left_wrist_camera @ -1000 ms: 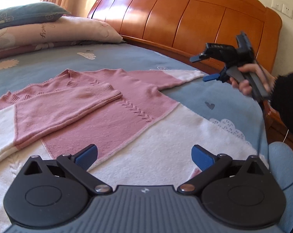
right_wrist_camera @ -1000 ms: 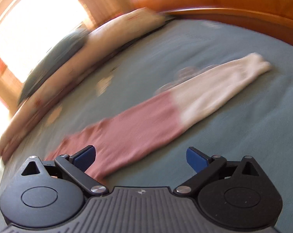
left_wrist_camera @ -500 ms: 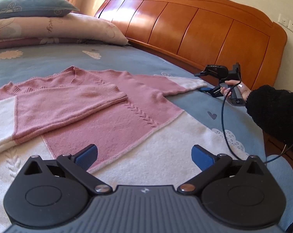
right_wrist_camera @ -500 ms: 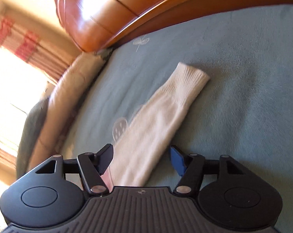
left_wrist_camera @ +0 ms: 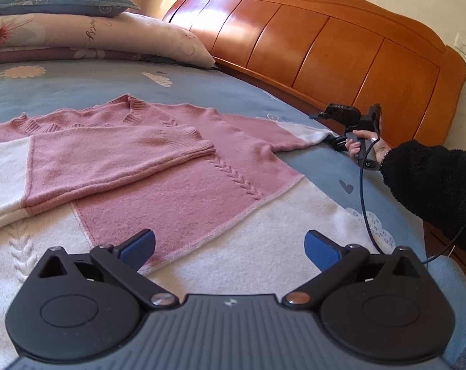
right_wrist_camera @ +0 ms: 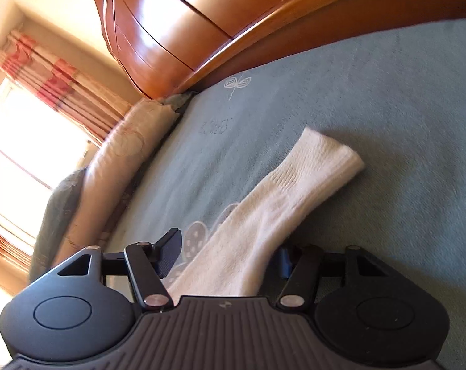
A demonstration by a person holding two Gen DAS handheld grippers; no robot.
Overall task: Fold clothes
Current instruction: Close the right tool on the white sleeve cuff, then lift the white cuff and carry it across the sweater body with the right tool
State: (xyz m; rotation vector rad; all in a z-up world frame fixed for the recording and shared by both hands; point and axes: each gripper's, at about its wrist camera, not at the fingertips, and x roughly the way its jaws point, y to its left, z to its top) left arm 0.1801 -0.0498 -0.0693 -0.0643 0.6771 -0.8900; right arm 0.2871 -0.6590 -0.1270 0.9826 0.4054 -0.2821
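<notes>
The pink and white sweater lies flat on the bed, its neck toward the pillows at 11 o'clock in the left wrist view. One sleeve is already folded across the chest, probably to make the body narrow before the next fold. The other sleeve is stretched out toward the wooden headboard at 2 o'clock, and its white cuff lies on the blue-grey sheet.

The right gripper is set over this sleeve, a little behind the cuff, and the white knit passes between its jaws. They have just been closing around it. The right pad touches the edge of the fabric, but the left pad seems to stand a little apart from it, so I judge the hold is not yet complete. Taking the sleeve near its end would let the whole sleeve be carried over the chest in one move.

The left gripper hovers at the lower part of the sweater, at 6 o'clock, its jaws wide apart and with nothing clamped; I think it waits near the hem.
</notes>
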